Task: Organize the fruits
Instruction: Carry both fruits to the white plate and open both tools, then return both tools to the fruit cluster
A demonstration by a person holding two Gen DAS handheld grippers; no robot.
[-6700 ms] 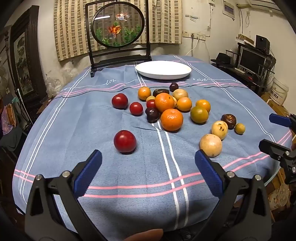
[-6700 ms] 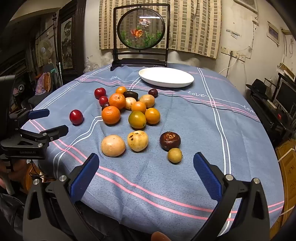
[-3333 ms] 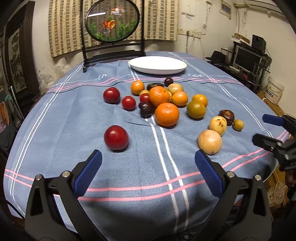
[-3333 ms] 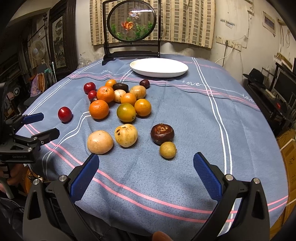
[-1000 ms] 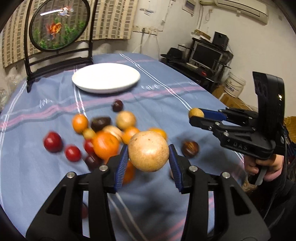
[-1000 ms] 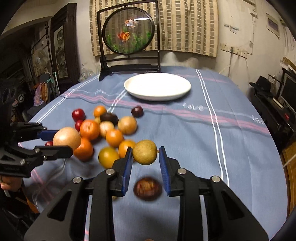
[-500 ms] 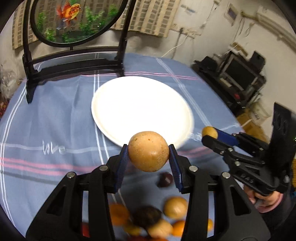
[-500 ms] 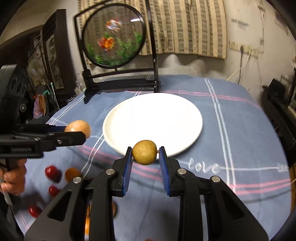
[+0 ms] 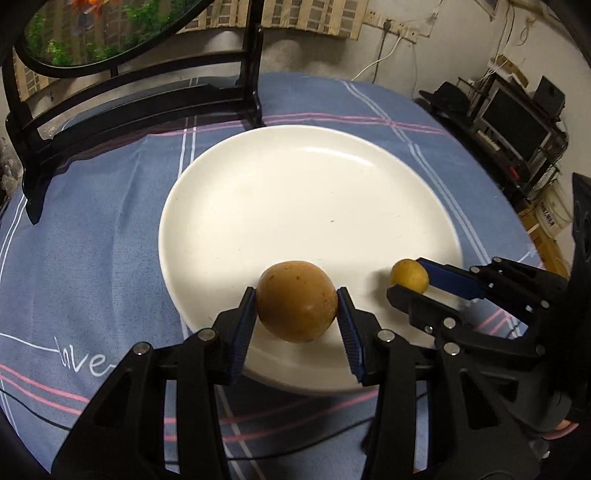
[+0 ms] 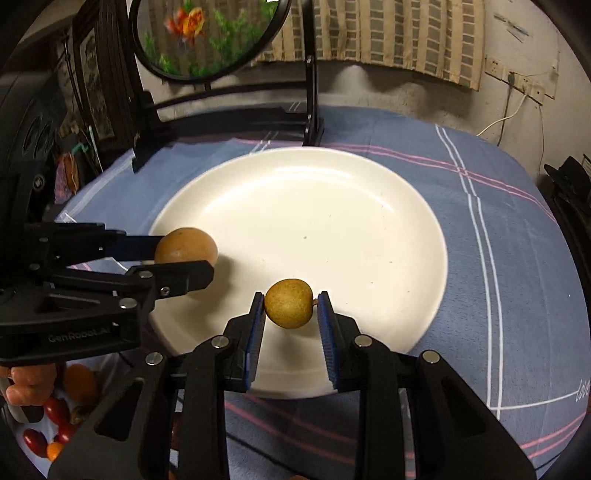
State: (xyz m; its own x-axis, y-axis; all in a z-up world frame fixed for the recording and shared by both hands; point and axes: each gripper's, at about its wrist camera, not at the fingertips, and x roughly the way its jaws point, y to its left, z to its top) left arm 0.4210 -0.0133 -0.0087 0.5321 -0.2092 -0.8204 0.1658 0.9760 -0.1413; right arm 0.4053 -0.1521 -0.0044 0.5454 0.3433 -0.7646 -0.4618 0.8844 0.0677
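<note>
My left gripper is shut on a large tan round fruit, held over the near rim of the white plate. My right gripper is shut on a small yellow-brown fruit, held over the plate's near part. In the left wrist view the right gripper and its small fruit are at the plate's right edge. In the right wrist view the left gripper and the tan fruit are at the plate's left edge. Nothing lies on the plate.
A black stand with a round goldfish panel rises just behind the plate. Several red and orange fruits lie on the blue cloth at the lower left of the right wrist view. A desk with monitors stands to the right.
Both grippers have moved forward and down with their fruits. They now hang over the plate's near part instead of short of it.
</note>
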